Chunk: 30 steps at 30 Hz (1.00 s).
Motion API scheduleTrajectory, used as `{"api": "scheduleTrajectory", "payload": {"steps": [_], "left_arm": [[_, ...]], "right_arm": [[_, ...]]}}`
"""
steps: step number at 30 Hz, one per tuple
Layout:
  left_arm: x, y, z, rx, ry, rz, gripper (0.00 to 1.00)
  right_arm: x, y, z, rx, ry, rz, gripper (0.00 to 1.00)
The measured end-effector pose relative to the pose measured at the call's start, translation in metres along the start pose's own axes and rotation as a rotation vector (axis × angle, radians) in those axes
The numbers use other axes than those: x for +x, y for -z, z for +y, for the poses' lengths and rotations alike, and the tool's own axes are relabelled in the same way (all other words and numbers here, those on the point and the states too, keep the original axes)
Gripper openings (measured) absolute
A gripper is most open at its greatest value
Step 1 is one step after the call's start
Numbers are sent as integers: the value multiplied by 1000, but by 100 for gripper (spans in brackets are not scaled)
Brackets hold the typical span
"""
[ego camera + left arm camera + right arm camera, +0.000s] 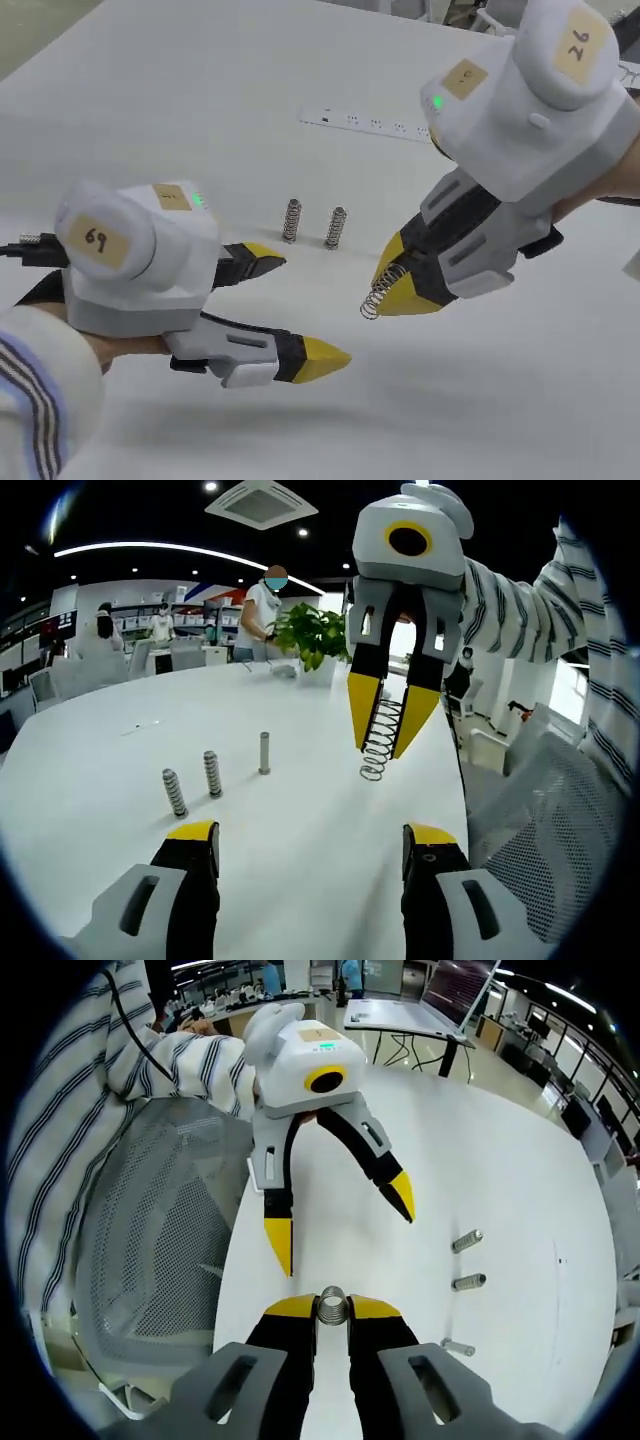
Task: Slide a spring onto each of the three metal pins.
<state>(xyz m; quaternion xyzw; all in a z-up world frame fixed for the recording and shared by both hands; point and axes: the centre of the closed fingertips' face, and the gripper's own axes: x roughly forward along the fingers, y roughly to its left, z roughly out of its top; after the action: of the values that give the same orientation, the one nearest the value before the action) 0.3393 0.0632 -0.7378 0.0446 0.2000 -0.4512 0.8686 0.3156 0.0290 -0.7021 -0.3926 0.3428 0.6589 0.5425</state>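
Metal spring pinched between right gripper tips.

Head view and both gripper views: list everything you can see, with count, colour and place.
Table: one, white, under everything.
Sprung pins: two, grey, upright mid-table, side by side.
Bare pin: one, grey, upright next to them.
Spring: one, silver, clamped between the right gripper's jaws, above the table.
Power strip: one, white, far side of the table.
Plant: one, green, at the far table edge.
Chair: one, grey mesh, beside the table.
People: a few, in the background.
Left gripper: one, white with yellow tips, open, holding nothing.
Right gripper: one, same colours, shut on the spring.
Sleeve: striped, bottom left.
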Motion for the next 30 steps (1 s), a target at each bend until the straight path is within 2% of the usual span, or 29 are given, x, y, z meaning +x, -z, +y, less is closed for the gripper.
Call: {"api": "scheduleTrajectory", "payload": {"steps": [5,7,8,12,15,16,18,23,30], "left_arm": [[1,1,3,-17,-20,3,88],[1,0,5,-15,-33,-2,97],[1,0,7,-13,-46,-2,98],[1,-4,6,-58,-33,-20,98],[2,-3,7,-35,-46,-16,98],[3,-3,7,-38,-46,-15,98],[5,-2,4,-50,-36,-5,98],[9,1,3,-64,-30,1,98],[10,6,5,-91,-35,16,98]], "right_arm": [[-4,9,-7,21,13,4,8],[-7,13,-13,33,28,7,8],[-8,15,-16,37,35,8,8],[-15,24,-32,59,68,19,8],[-20,30,-45,78,98,18,8],[-20,31,-47,82,104,18,8],[-24,39,-63,95,136,27,8],[-30,50,-85,118,167,44,8],[-29,53,-99,108,181,63,8]]}}
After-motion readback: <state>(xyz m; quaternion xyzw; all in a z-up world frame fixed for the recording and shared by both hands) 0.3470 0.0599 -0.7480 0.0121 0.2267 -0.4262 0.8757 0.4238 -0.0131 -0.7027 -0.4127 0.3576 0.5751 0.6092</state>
